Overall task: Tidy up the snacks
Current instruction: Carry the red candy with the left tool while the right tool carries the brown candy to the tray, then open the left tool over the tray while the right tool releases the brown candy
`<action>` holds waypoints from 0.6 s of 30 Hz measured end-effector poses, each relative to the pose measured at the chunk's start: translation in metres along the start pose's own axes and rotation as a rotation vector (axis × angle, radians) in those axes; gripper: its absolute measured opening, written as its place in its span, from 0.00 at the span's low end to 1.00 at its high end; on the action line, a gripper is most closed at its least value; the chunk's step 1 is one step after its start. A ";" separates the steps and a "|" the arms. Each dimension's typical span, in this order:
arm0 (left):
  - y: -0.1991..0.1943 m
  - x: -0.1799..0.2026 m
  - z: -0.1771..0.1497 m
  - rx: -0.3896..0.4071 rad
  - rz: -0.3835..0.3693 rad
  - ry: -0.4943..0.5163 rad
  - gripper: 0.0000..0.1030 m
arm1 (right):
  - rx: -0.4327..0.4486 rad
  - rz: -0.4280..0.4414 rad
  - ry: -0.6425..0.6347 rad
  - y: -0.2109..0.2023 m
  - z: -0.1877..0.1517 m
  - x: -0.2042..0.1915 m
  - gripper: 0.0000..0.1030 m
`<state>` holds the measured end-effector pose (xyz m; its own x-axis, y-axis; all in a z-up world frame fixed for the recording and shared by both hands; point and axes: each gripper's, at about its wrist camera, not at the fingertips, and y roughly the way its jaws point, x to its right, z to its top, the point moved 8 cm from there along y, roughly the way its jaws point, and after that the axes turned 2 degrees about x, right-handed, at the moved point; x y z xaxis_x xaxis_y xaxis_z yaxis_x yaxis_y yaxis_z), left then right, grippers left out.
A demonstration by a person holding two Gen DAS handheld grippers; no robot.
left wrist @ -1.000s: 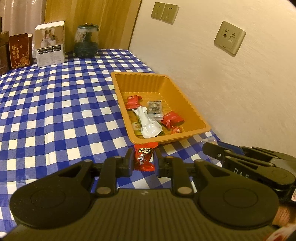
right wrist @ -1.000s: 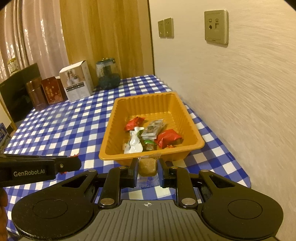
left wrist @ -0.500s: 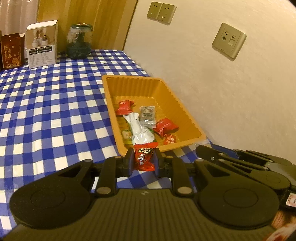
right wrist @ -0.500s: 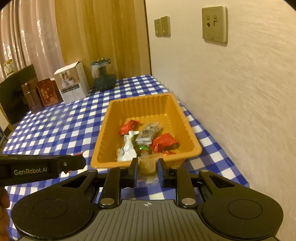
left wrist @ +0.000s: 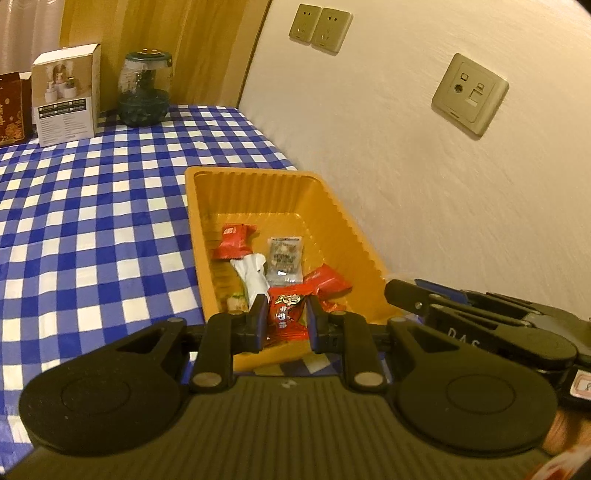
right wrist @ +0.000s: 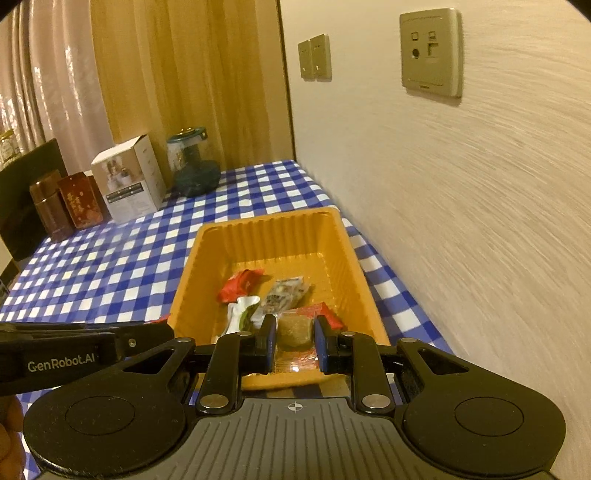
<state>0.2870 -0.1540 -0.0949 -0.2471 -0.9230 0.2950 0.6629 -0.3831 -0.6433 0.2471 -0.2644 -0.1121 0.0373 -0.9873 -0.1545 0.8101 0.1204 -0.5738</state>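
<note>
Two handheld grippers, each clamping a snack, above the near end of an orange tray.

Left wrist view: the left gripper (left wrist: pixel 285 319) is closed on a red snack packet (left wrist: pixel 286 314), just past it the orange tray (left wrist: pixel 354 236) of wrapped snacks; a second ago the tray lay farther ahead. Right wrist view: the right gripper (right wrist: pixel 294 339) pinches a clear-wrapped brown snack (right wrist: pixel 294 329) over the tray's (right wrist: pixel 266 227) near rim, which was ahead of its fingers earlier.

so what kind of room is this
Probably a home dining or living room: a table against a wall with a blue checked tablecloth, wall sockets, a curtain, and an orange tray of wrapped snacks.
</note>
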 end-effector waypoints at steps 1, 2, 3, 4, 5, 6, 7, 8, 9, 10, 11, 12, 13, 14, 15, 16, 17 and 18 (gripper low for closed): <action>0.003 0.001 0.002 -0.002 -0.001 0.000 0.19 | -0.002 0.001 -0.002 0.003 0.001 0.001 0.22; 0.006 0.001 0.003 -0.003 -0.001 0.000 0.19 | -0.004 0.002 -0.003 0.006 0.003 0.001 0.22; 0.009 0.002 0.005 -0.005 -0.001 0.000 0.19 | -0.005 0.002 -0.004 0.008 0.003 0.002 0.22; 0.012 0.002 0.006 -0.007 -0.003 0.001 0.19 | -0.006 0.003 -0.005 0.010 0.005 0.002 0.22; 0.014 0.001 0.006 -0.008 -0.002 0.001 0.19 | -0.008 0.005 -0.006 0.013 0.006 0.003 0.22; 0.016 0.001 0.007 -0.011 0.000 0.000 0.19 | -0.010 0.005 -0.007 0.015 0.008 0.003 0.22; 0.019 0.000 0.007 -0.013 -0.001 -0.002 0.19 | -0.011 0.006 -0.008 0.018 0.009 0.004 0.22; 0.021 -0.001 0.008 -0.014 0.000 -0.005 0.19 | -0.013 0.006 -0.009 0.020 0.010 0.004 0.22; 0.024 -0.001 0.008 -0.017 0.001 -0.007 0.19 | -0.015 0.007 -0.008 0.022 0.010 0.005 0.22; 0.026 -0.003 0.008 -0.018 0.000 -0.009 0.19 | -0.019 0.009 -0.007 0.025 0.011 0.005 0.22; 0.027 -0.004 0.009 -0.019 0.000 -0.012 0.19 | -0.021 0.010 -0.005 0.027 0.012 0.006 0.22; 0.029 -0.006 0.009 -0.020 -0.001 -0.014 0.19 | -0.022 0.011 -0.005 0.028 0.012 0.006 0.22; 0.031 -0.008 0.010 -0.021 -0.002 -0.017 0.19 | -0.022 0.011 -0.006 0.030 0.013 0.006 0.22; 0.033 -0.009 0.010 -0.021 -0.002 -0.019 0.19 | -0.024 0.011 -0.007 0.031 0.013 0.006 0.22; 0.035 -0.011 0.011 -0.020 -0.001 -0.018 0.19 | -0.026 0.010 -0.007 0.033 0.013 0.006 0.22; 0.037 -0.013 0.011 -0.021 0.001 -0.018 0.19 | -0.027 0.010 -0.006 0.035 0.014 0.006 0.22; 0.039 -0.015 0.012 -0.019 0.002 -0.019 0.19 | -0.028 0.010 -0.005 0.037 0.014 0.007 0.22; 0.040 -0.016 0.013 -0.018 0.004 -0.021 0.19 | -0.029 0.009 -0.004 0.038 0.015 0.007 0.22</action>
<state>0.3266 -0.1539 -0.1167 -0.2299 -0.9235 0.3071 0.6512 -0.3805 -0.6567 0.2868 -0.2681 -0.1233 0.0472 -0.9865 -0.1570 0.7922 0.1327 -0.5956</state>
